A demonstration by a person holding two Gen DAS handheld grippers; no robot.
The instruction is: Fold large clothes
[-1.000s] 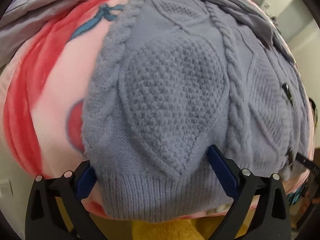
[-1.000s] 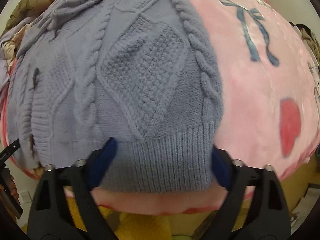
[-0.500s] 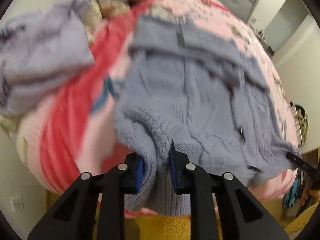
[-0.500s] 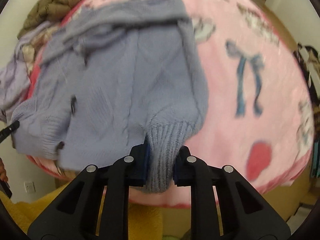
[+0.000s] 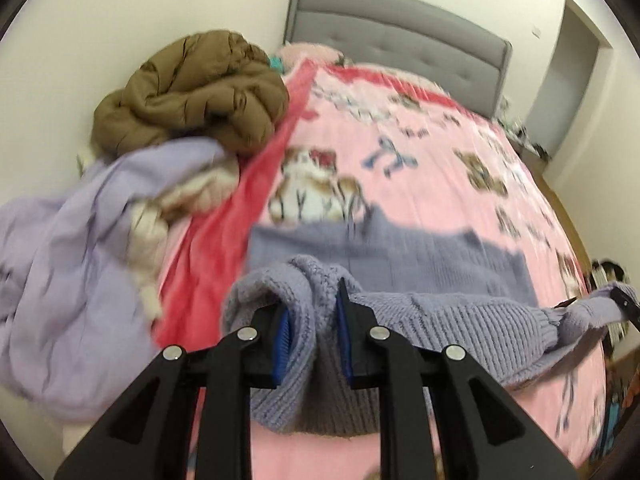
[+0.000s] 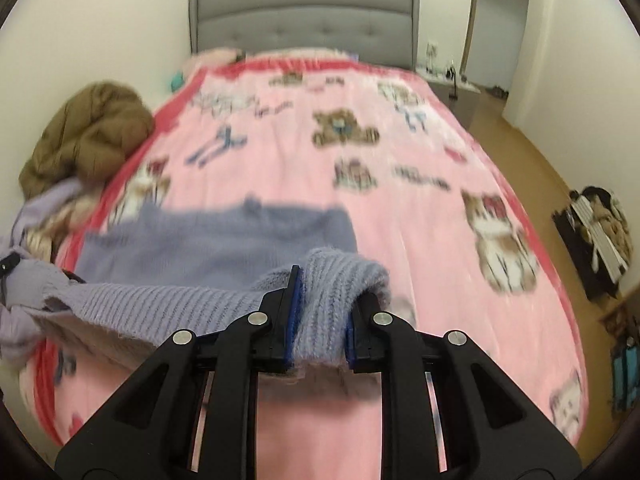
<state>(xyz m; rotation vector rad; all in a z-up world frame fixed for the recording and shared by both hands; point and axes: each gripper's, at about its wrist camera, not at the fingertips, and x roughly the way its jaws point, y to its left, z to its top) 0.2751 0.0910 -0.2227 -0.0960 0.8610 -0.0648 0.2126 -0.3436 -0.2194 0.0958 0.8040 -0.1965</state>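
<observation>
Two claws, both mine, each clamped on ribbed hem of lilac knit sweater (image 5: pixel 460 320): left claw (image 5: pixel 310 334) pinching one hem corner, right claw (image 6: pixel 318 320) other. Hem hangs lifted between them; upper part lies on pink blanket (image 6: pixel 400 200) on bed. Risks: bulky knit bunched in narrow jaws could slip out under own weight; uneven carry would skew fold line; sagging hem could drag and rumple layer beneath; stray clothes pile (image 5: pixel 80 260) nearby might snag.

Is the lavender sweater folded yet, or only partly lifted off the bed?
Partly lifted, not folded: both grippers pinch the ribbed hem of the lavender knit sweater above the pink blanket, while its far half lies flat.
</observation>
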